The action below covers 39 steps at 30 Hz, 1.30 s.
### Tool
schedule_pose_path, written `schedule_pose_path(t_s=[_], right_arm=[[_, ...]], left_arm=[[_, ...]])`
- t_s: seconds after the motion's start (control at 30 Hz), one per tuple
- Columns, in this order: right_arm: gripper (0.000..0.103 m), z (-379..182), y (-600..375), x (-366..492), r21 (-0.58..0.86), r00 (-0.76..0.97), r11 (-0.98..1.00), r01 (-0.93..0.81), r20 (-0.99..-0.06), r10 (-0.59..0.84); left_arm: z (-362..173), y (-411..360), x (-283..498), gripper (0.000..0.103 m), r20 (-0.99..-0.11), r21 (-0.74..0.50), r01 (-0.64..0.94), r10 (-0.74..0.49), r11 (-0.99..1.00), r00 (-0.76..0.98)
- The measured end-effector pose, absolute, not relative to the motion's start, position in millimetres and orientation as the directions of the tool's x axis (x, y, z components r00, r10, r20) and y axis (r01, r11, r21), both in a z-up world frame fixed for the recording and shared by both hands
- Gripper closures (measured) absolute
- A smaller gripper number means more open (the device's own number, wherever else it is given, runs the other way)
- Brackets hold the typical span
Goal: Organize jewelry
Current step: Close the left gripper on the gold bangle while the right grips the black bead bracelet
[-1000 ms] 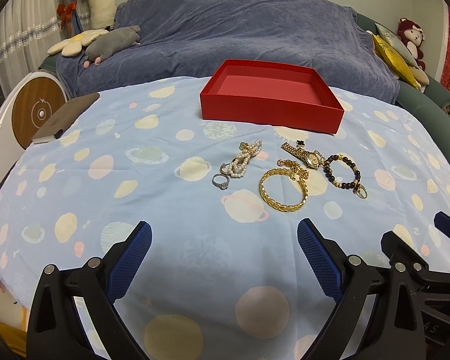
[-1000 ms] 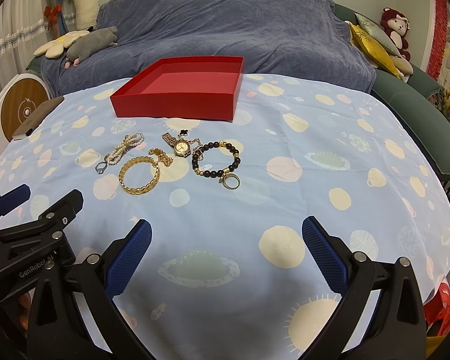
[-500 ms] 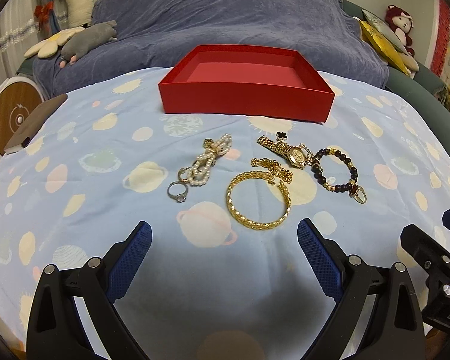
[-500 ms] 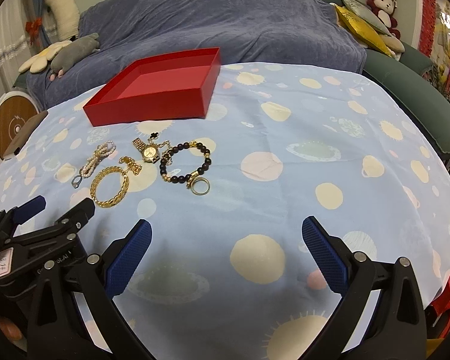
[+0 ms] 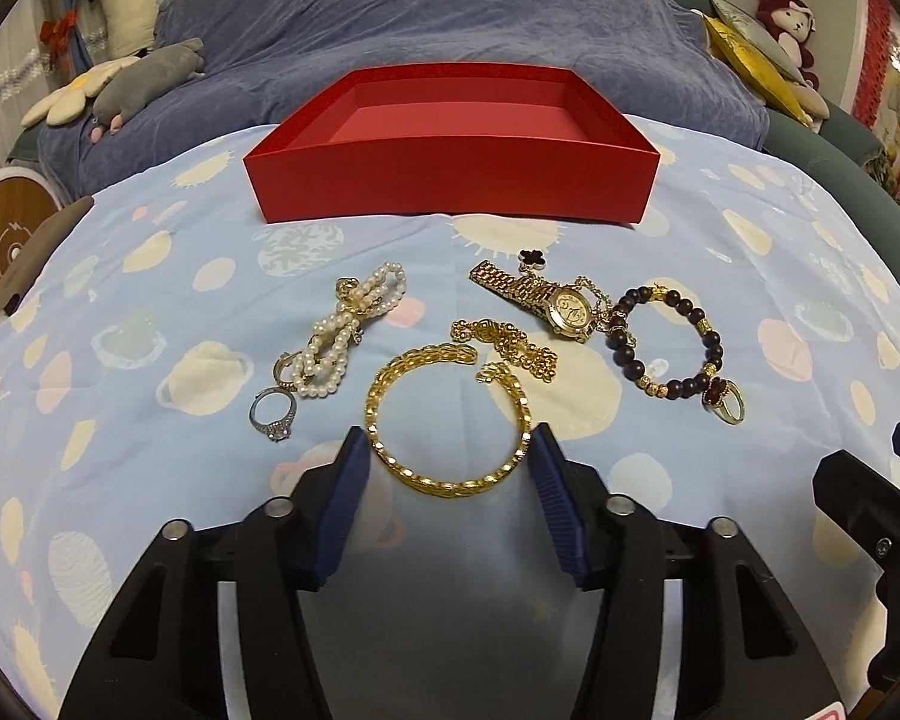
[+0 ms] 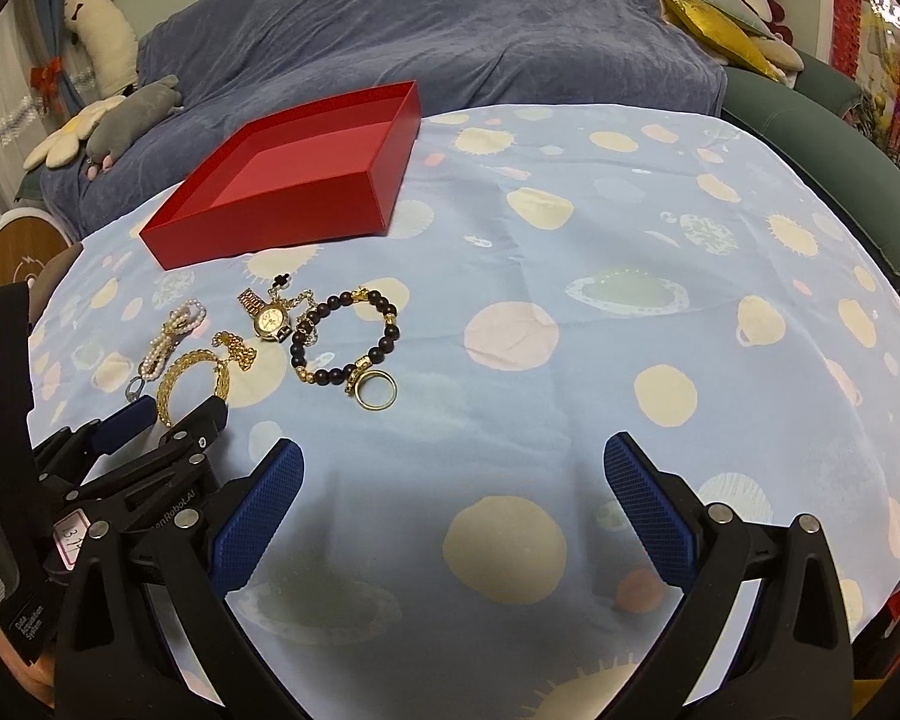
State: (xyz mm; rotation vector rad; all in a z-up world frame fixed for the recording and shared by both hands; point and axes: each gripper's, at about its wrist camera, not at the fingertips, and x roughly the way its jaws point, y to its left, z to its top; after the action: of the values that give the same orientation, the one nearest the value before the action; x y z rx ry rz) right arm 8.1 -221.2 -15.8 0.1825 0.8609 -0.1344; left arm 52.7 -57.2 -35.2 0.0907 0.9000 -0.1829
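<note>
An empty red box (image 5: 450, 144) stands at the back of the table; it also shows in the right wrist view (image 6: 294, 174). In front of it lie a gold bangle (image 5: 450, 414), a pearl strand (image 5: 348, 330), a silver ring (image 5: 275, 411), a gold chain (image 5: 513, 345), a gold watch (image 5: 546, 300), a dark bead bracelet (image 5: 666, 342) and a gold ring (image 6: 375, 391). My left gripper (image 5: 450, 474) is open, its pads on either side of the bangle's near half. My right gripper (image 6: 453, 501) is open and empty over bare cloth, right of the jewelry.
The round table has a blue planet-print cloth (image 6: 600, 300). A blue-covered sofa (image 5: 450, 18) with plush toys (image 5: 120, 84) and cushions (image 6: 714, 30) stands behind. A brown pad (image 5: 24, 264) lies at the left edge.
My left gripper has moved forward and down to the gold bangle and narrowed around it. My right gripper has shifted slightly forward and stayed open.
</note>
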Motion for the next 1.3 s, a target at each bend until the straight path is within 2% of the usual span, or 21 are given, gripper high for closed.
schedule_pose_path(t_s=[0.43,0.83,0.93,1.07,1.2,1.3], right_arm=[[0.005,-15,-217,10,0.11,0.651,0.978,0.18,-0.758,-0.034],[0.006,-16,-185,66,0.077,0.651,0.996,0.054,-0.759,0.024],[0.011,-23,-182,80,0.071,0.635,0.996,0.051,-0.772,0.023],[0.024,-29,-190,87,0.102,0.625,0.991,0.084,-0.781,0.027],[0.03,-29,-201,87,0.095,0.628,0.988,0.119,-0.778,-0.001],[0.045,-39,-205,92,0.086,0.6,0.987,0.135,-0.8,-0.012]], left_arm=[[-18,-41,39,0.052,-0.756,-0.048,0.235,-0.189,0.971,0.627],[5,11,48,0.052,-0.746,-0.123,0.121,-0.172,0.985,0.644],[3,21,48,0.052,-0.749,-0.126,0.108,-0.166,0.986,0.642],[1,31,48,0.052,-0.75,-0.122,0.095,-0.155,0.988,0.643],[0,39,48,0.052,-0.754,-0.143,0.089,-0.167,0.986,0.636],[-1,40,48,0.052,-0.753,-0.147,0.09,-0.171,0.985,0.635]])
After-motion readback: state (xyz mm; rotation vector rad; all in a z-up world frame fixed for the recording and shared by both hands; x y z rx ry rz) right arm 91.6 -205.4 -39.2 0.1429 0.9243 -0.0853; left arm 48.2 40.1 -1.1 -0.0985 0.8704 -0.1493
